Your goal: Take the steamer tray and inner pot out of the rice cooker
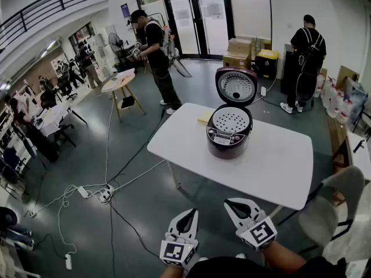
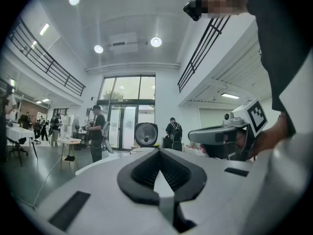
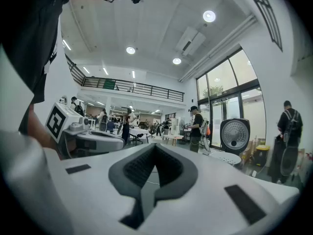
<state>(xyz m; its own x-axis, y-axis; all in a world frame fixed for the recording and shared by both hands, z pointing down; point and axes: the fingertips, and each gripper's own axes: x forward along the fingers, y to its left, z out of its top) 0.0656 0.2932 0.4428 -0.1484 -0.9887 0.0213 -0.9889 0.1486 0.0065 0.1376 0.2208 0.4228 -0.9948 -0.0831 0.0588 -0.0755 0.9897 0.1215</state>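
Note:
The dark red rice cooker [image 1: 229, 138] stands on the white table [image 1: 278, 167] with its lid [image 1: 236, 87] swung up. A white perforated steamer tray [image 1: 231, 120] sits in its mouth and hides the inner pot. Both grippers hang level at the bottom of the head view, well short of the table's near edge. My left gripper [image 1: 190, 214] is shut and empty, and so is my right gripper [image 1: 234, 204]. The left gripper view shows the raised lid [image 2: 145, 134] far ahead and the right gripper [image 2: 220, 135] beside it. In the right gripper view the lid [image 3: 234, 136] and tray [image 3: 226, 157] lie ahead to the right.
A grey chair [image 1: 333, 198] stands at the table's right end. Cables and power strips [image 1: 95, 194] trail over the floor to the left. A yellowish flat item [image 1: 204, 117] lies on the table's far corner. Two people [image 1: 156, 57] stand beyond the table, by a small wooden table [image 1: 119, 83].

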